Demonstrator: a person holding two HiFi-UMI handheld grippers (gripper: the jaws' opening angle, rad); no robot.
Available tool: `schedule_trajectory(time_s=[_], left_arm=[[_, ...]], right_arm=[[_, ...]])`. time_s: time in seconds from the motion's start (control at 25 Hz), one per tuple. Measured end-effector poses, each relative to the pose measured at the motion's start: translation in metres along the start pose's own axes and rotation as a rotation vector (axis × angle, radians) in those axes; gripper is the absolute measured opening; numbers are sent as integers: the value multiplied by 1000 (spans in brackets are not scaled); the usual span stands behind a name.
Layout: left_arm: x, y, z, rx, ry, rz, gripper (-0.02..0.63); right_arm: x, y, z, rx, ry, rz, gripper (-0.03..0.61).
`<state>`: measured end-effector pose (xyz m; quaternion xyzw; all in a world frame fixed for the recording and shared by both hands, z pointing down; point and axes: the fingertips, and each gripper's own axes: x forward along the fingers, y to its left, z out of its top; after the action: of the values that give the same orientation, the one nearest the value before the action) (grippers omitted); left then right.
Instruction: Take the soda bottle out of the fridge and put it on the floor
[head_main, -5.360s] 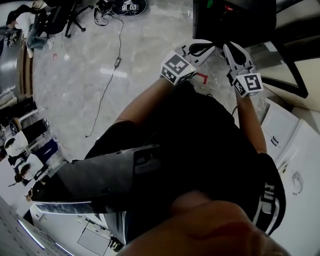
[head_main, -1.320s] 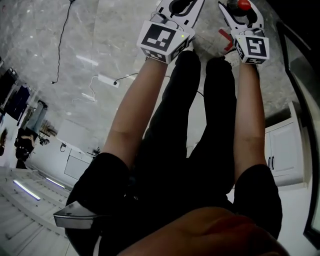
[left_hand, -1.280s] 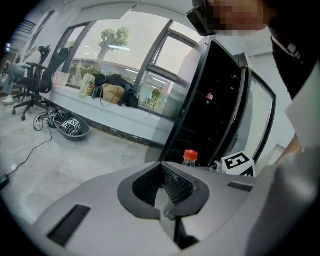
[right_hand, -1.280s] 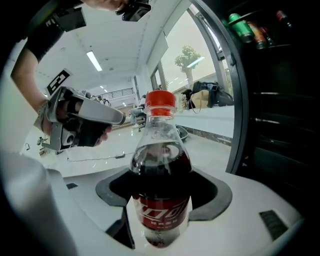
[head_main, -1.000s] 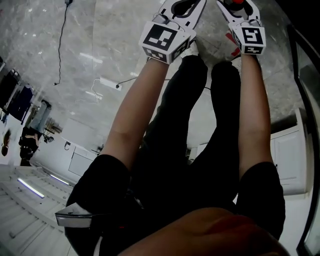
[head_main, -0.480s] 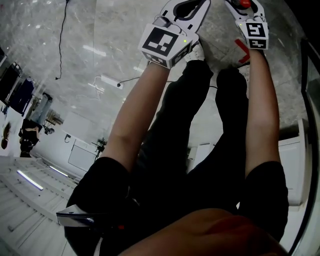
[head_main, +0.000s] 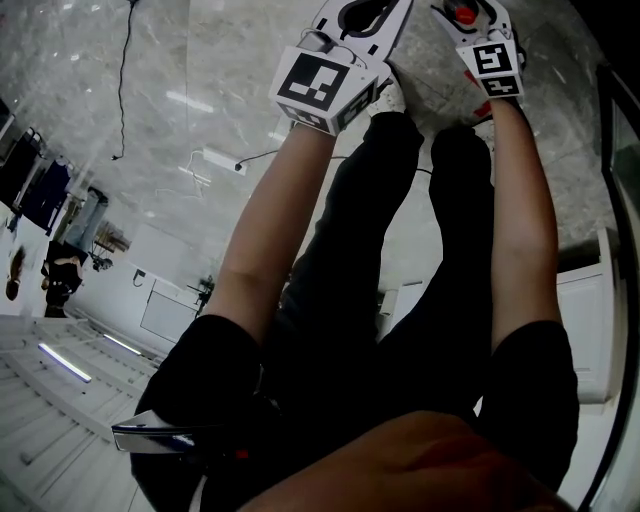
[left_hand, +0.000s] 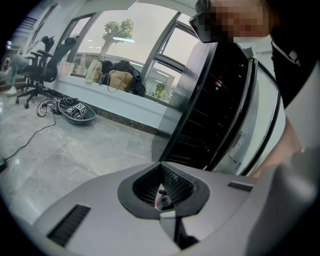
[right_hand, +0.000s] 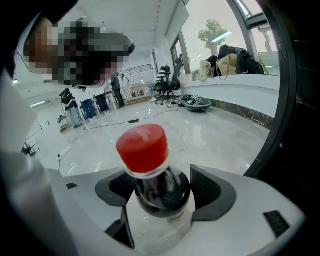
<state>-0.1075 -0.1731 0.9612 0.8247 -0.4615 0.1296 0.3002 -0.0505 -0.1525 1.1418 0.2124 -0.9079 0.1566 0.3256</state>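
Two tongs shut: my right gripper (right_hand: 160, 192) holds the red-capped dark soda bottle (right_hand: 145, 147), left gripper (left_hand: 161, 192) empty; next, down onto the grey marble floor (head_main: 150, 100).

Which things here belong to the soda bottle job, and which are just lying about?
Job in hand:
soda bottle, clamped at the neck in the right tongs
fridge
floor

Lying about:
office chair
bags on the sill
cable on the floor
left tongs, shut with nothing in them
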Motion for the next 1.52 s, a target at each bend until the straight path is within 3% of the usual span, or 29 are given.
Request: schedule_trajectory(time_s=[0.28, 0.56, 0.8, 1.0, 1.32, 1.52], left_arm=[[-21, -24, 39, 42, -17, -12, 0], [-58, -81, 116, 80, -64, -41, 0], [-110, -177, 205, 124, -109, -149, 0], [-168, -253, 284, 189, -141, -252, 2], [-255, -362, 404, 273, -166, -357, 0], [-303, -411, 478, 326, -176, -405, 0]], right_arm=[[-46, 5, 61, -5, -76, -17, 319], [-179, -7, 186, 106, -275, -128, 318], [-344, 11, 294, 186, -459, -170, 191], [-469, 42, 372, 175, -534, -189, 12], [-639, 85, 463, 142, -589, -225, 12], [-704, 110, 526, 103, -623, -238, 12]])
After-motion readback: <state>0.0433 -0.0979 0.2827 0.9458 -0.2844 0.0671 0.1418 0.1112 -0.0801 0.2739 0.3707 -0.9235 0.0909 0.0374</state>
